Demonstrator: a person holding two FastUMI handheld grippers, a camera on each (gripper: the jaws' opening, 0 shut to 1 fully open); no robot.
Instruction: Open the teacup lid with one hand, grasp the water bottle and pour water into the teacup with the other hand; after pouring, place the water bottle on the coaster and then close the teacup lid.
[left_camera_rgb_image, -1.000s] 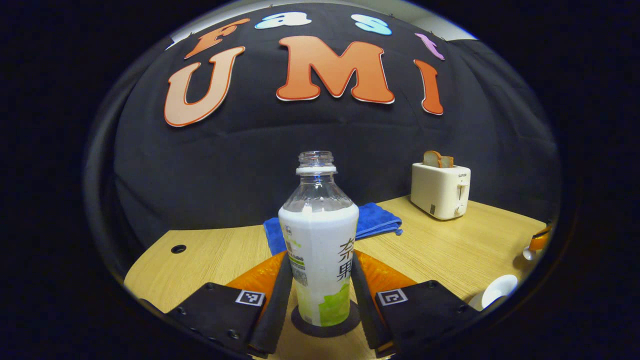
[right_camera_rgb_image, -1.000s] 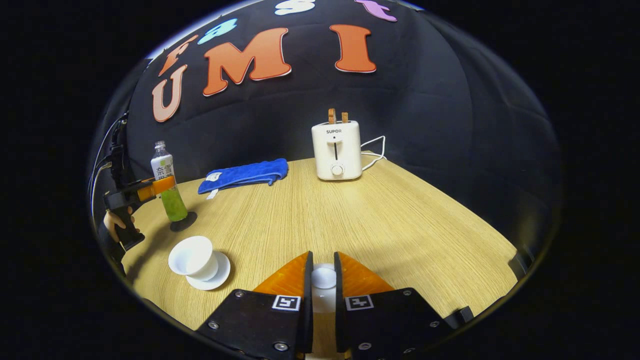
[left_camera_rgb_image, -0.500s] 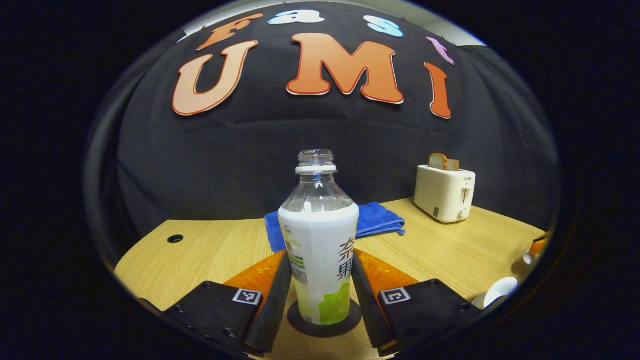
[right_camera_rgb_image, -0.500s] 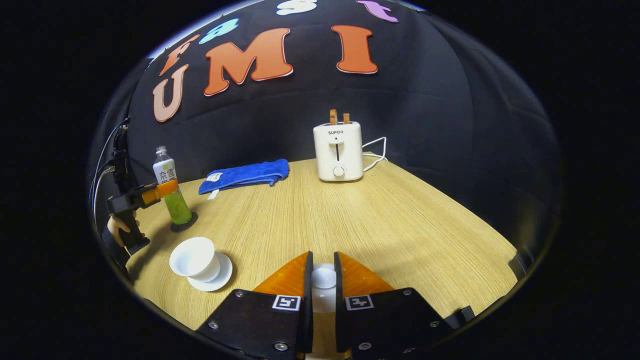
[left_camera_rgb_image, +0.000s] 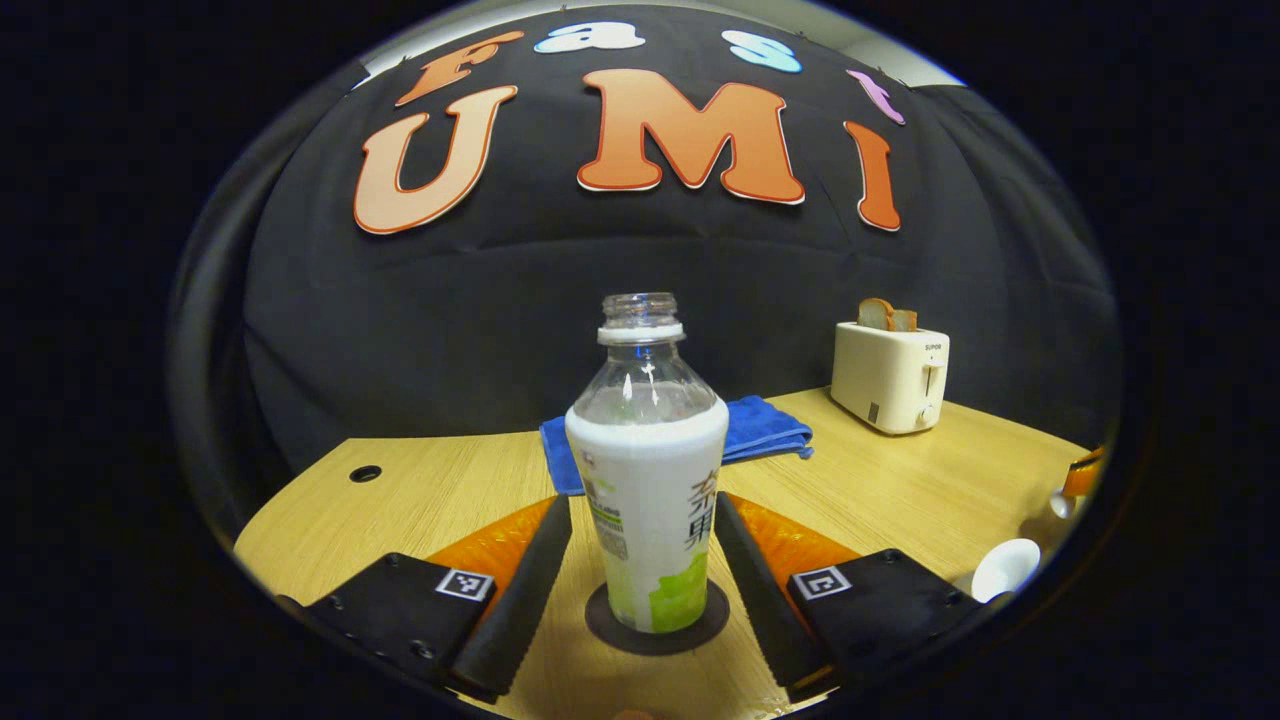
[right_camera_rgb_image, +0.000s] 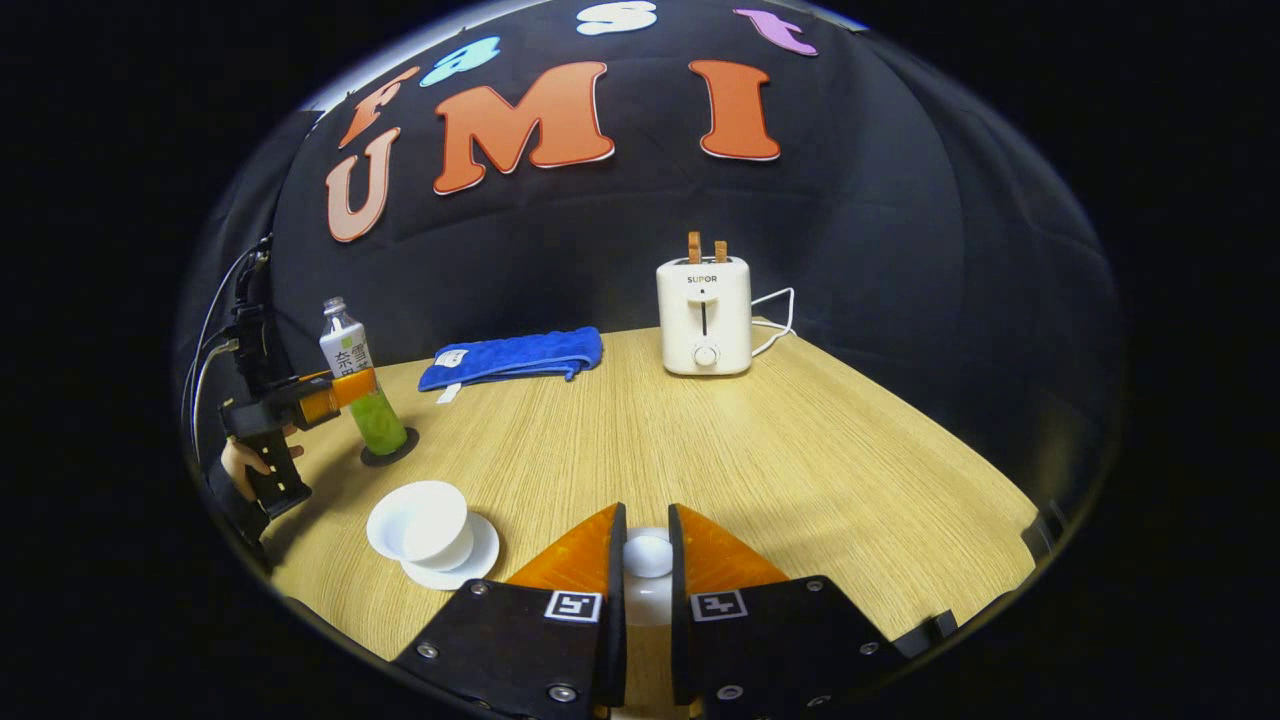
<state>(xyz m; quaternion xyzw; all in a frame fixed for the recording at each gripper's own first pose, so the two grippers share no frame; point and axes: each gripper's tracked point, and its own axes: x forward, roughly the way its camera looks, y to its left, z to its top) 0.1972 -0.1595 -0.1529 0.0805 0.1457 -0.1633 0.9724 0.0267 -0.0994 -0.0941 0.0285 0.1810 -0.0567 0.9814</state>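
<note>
Water bottle (left_camera_rgb_image: 647, 470), clear plastic with a white-green label, stands on its dark round coaster (left_camera_rgb_image: 656, 623) at frame centre, left gripper (left_camera_rgb_image: 640, 560) spread clear. Right gripper (right_camera_rgb_image: 646, 570), clamping the white teacup lid (right_camera_rgb_image: 648, 556), should lower it squarely over the open white teacup (right_camera_rgb_image: 422, 518), lower left.
</note>
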